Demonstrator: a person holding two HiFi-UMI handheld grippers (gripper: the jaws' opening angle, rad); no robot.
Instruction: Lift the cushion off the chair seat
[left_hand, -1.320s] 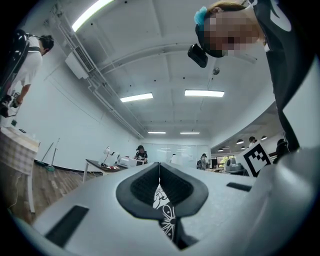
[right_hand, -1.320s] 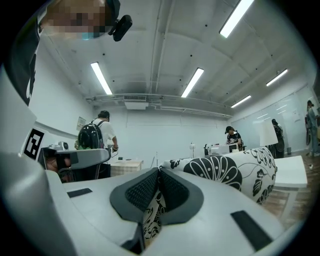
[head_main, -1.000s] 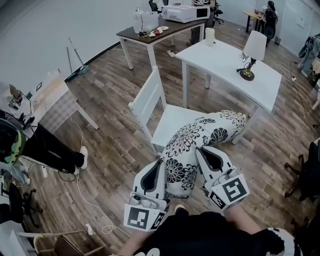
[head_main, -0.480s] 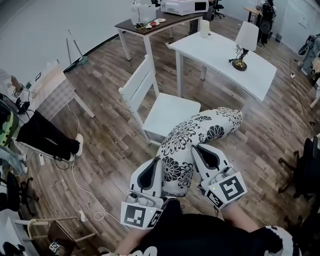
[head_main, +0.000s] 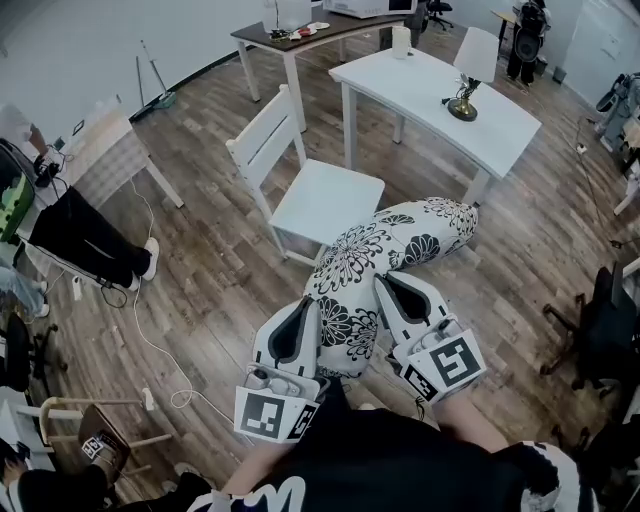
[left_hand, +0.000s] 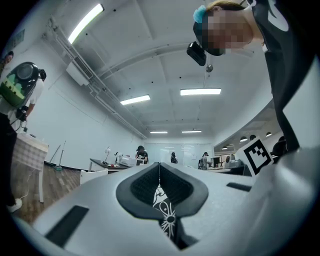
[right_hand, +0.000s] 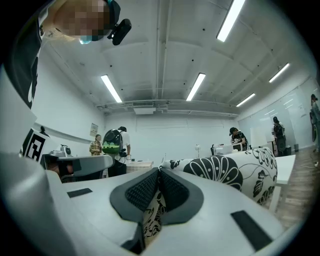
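Observation:
A white cushion with a black flower print (head_main: 385, 255) hangs in the air in front of the white chair (head_main: 322, 196), clear of its seat. Both grippers hold its near end. My left gripper (head_main: 305, 312) is shut on a fold of the printed fabric (left_hand: 163, 207). My right gripper (head_main: 386, 286) is shut on the fabric too, and the cushion's bulk (right_hand: 235, 172) swells to the right of its jaws. The far end of the cushion (head_main: 445, 218) points towards the white table. In each gripper view the pads (left_hand: 145, 185) (right_hand: 142, 190) meet with cloth pinched between them.
A white table (head_main: 430, 95) with a lamp (head_main: 465, 75) stands behind the chair, and a brown desk (head_main: 300, 35) beyond it. A person in dark trousers (head_main: 85, 235) is at the left. A cable (head_main: 150, 335) crosses the wood floor. A black office chair (head_main: 600, 330) is at the right.
Both grippers have drawn back from the chair with the cushion between them. The cushion overlapped the seat's front before; now the whole seat shows bare.

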